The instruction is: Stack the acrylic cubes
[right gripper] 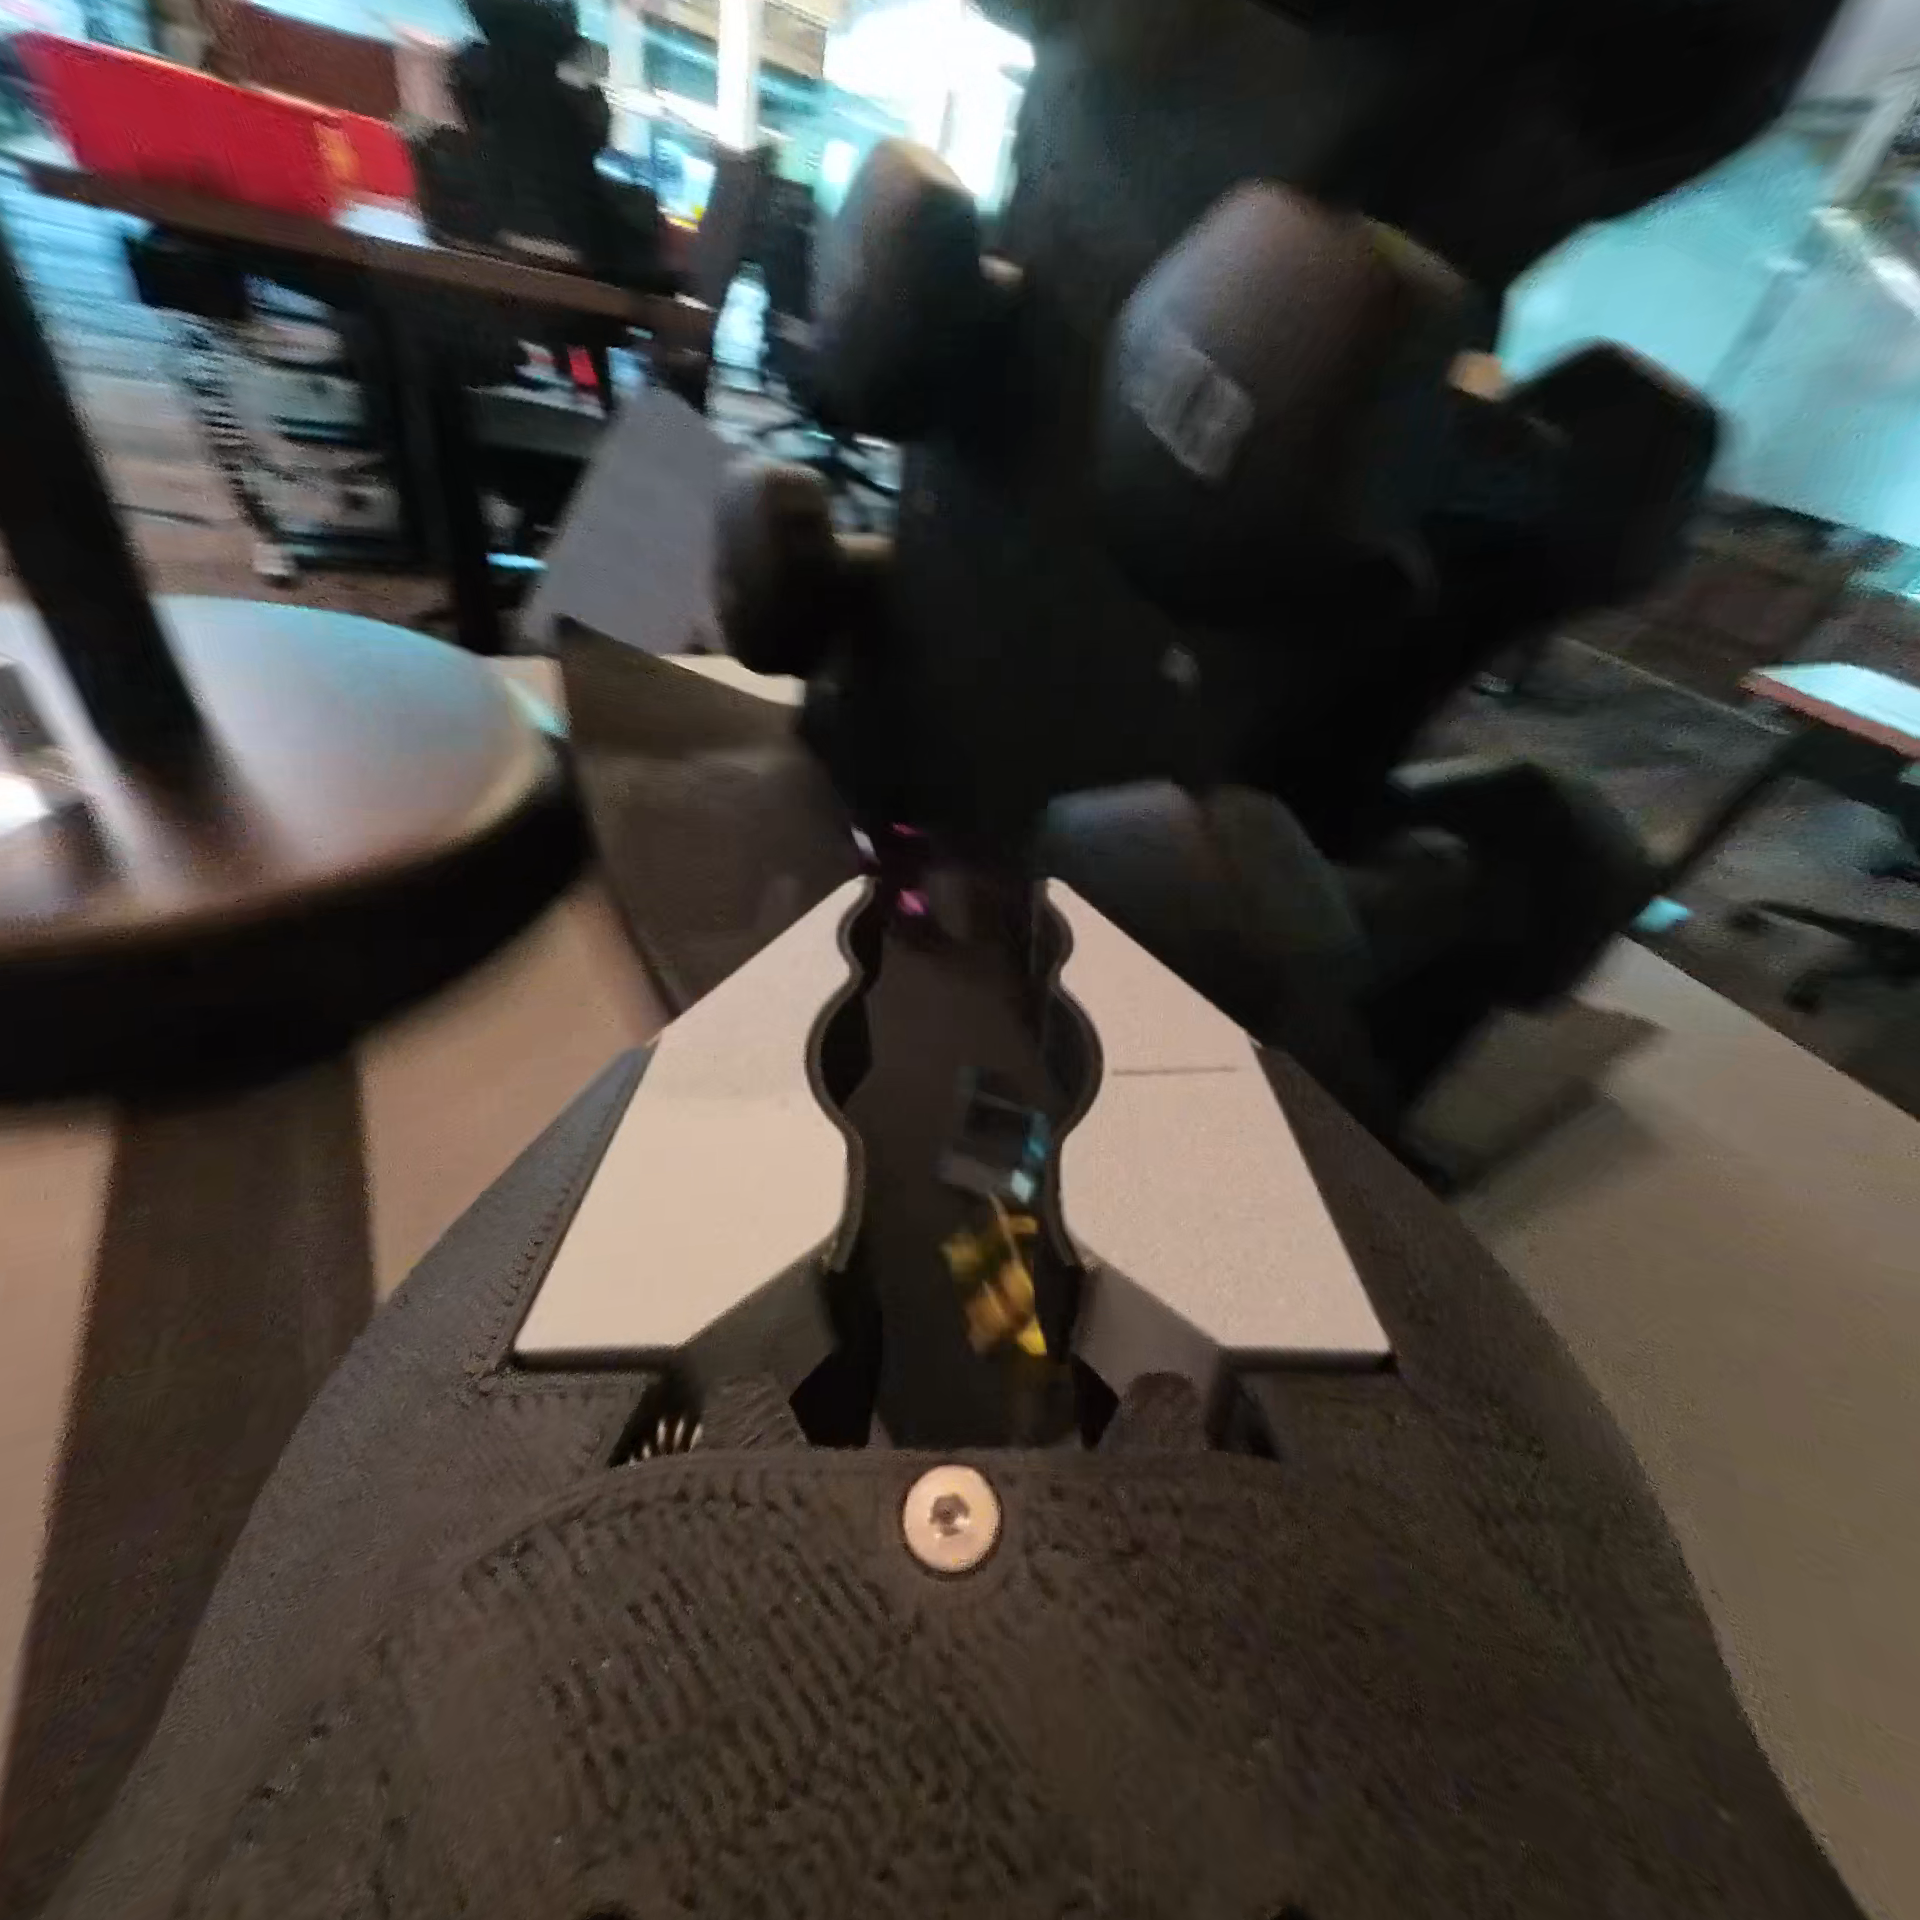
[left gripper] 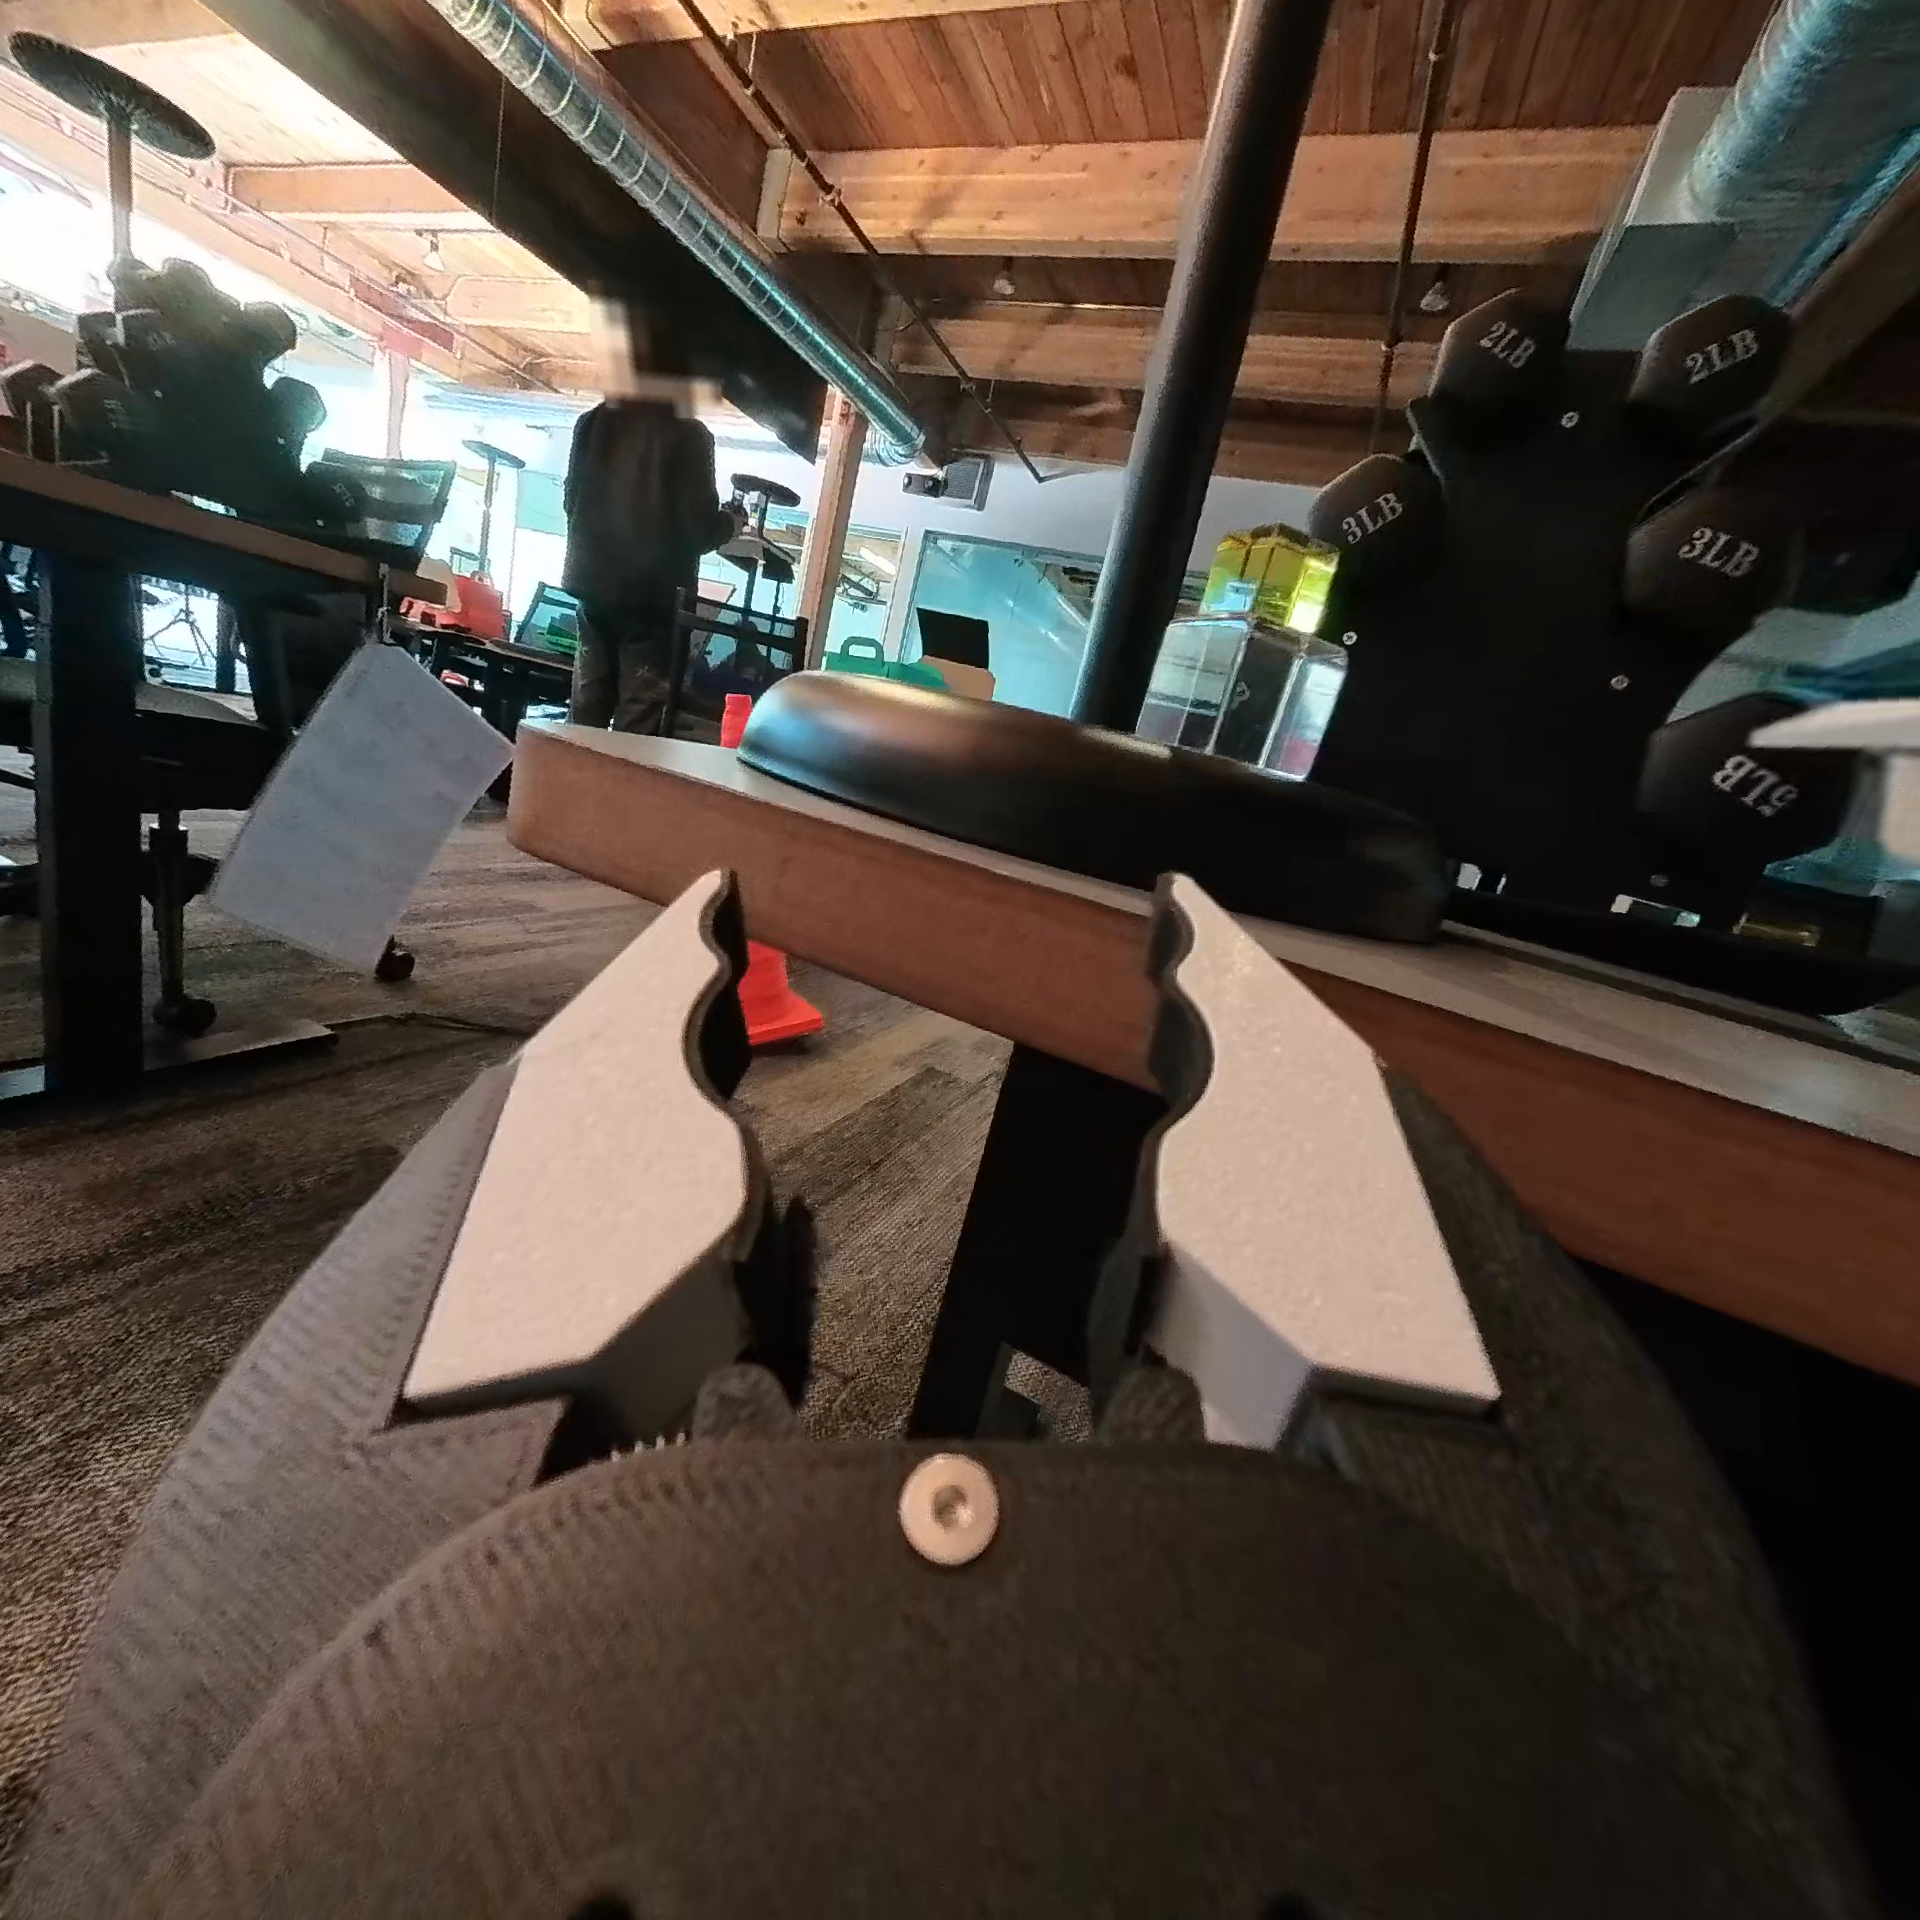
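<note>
Two grippers (left gripper: 940, 935) (right gripper: 956, 935) — five dumbbell heads (left gripper: 1714, 551)

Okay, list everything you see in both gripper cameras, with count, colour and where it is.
Table: one, brown edge, ahead of the left gripper.
Round base with pole: one, black, on table.
Dumbbell rack: one, black, right of pole.
Dumbbells: five visible, black, on rack.
Clear box: one, behind base.
Cone: one, orange, on floor.
Paper sheet: one, white, hanging left.
Person: one, standing, background.
Left gripper: open, empty.
Right gripper: narrow gap, blurred, near rack.
</note>
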Tool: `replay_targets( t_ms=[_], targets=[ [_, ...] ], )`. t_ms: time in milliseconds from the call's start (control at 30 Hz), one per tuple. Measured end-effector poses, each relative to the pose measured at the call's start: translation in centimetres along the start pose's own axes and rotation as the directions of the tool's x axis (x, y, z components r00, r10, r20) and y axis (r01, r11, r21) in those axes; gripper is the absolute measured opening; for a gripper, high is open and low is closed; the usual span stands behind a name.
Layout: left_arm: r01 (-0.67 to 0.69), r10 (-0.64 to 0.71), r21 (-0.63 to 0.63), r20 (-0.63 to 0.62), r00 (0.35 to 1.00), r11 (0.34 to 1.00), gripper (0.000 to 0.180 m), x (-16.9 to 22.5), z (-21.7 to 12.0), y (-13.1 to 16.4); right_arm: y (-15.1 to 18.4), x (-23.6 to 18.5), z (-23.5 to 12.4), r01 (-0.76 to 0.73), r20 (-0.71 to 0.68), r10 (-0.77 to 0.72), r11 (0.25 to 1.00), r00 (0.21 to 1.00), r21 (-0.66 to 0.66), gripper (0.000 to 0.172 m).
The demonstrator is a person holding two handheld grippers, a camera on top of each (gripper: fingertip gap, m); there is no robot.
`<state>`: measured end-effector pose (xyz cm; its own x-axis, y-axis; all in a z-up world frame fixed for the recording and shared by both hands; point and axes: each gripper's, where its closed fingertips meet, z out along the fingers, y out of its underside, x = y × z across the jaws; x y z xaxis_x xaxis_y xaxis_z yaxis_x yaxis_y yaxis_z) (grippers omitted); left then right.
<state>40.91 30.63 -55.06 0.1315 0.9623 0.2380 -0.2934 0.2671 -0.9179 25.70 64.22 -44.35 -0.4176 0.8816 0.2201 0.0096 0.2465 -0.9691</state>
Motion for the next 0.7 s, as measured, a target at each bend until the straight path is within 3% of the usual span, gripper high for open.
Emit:
replay_targets(
  t_ms=[100, 233, 500, 567, 700],
  targets=[
    [0.014, -0.014, 0.004, 0.000, 1.000, 1.000, 0.077, 0.0, 0.0, 0.0, 1.1, 1.8, -1.9, -0.022, -0.062, 0.021, 1.000, 0.998, -0.008, 0.024],
    [0.020, -0.020, 0.006, -0.002, 1.000, 1.000, 0.077, 0.0, 0.1, 0.0, 5.6, 0.9, -0.8, -0.147, 0.007, 0.152, 0.966, 0.988, -0.213, 0.036],
    [0.014, -0.014, 0.000, -0.003, 1.000, 1.000, 0.078, 0.0, 0.0, 0.0, 9.4, 1.3, -0.3, -0.109, -0.040, 0.102, 0.888, 0.994, -0.446, 0.061],
    [0.019, -0.019, -0.001, -0.005, 1.000, 1.000, 0.078, 0.0, 0.0, 0.1, 9.8, 0.9, -0.3, -0.139, -0.003, 0.156, 0.873, 0.988, -0.468, 0.059],
    [0.024, -0.024, -0.002, -0.010, 1.000, 1.000, 0.079, -0.1, -0.1, 0.1, 9.7, 0.4, -0.4, -0.188, 0.043, 0.234, 0.865, 0.971, -0.465, 0.035]
  ],
)
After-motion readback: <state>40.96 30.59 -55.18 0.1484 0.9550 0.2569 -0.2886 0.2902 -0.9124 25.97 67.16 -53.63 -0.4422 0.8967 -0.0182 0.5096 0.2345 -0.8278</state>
